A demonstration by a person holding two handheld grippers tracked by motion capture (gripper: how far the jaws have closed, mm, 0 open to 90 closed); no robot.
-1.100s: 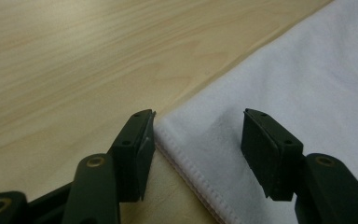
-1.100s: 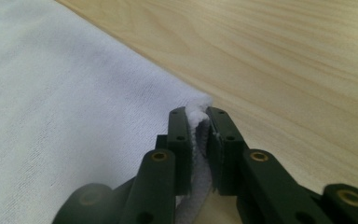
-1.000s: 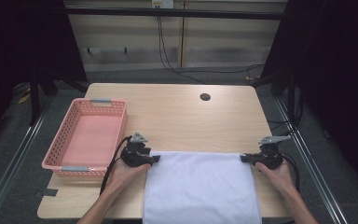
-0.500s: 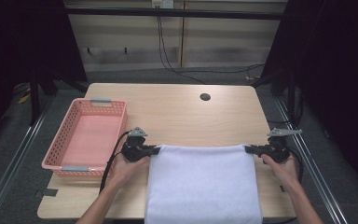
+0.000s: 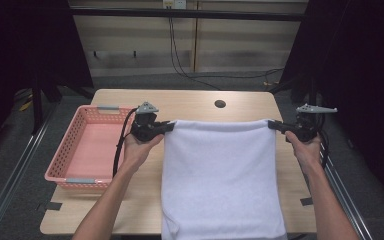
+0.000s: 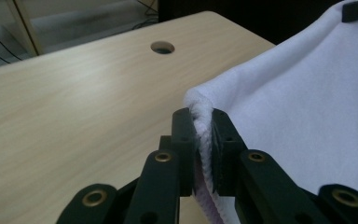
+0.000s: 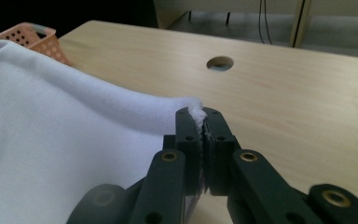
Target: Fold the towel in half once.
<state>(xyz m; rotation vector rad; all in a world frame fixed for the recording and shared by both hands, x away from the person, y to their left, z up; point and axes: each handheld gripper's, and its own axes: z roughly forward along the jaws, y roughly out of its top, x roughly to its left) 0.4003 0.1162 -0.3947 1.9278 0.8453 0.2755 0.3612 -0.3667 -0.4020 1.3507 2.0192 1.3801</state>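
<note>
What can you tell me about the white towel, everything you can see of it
The white towel is a plain, soft, fleecy-looking cloth, rectangular and unfolded. Its far edge is stretched fairly straight between two corners lifted off the wooden table: the left gripper is shut on one corner and the right gripper on the other, the jaws pinching a bunched hem. From there the cloth slopes toward the person, over the table's near edge. A pink basket sits to its left, apart from it.

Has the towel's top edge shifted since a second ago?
Yes. The towel top edge, pinched by both hand-held grippers, now sits closer to the round hole in the table, lifted away from the person.
</note>
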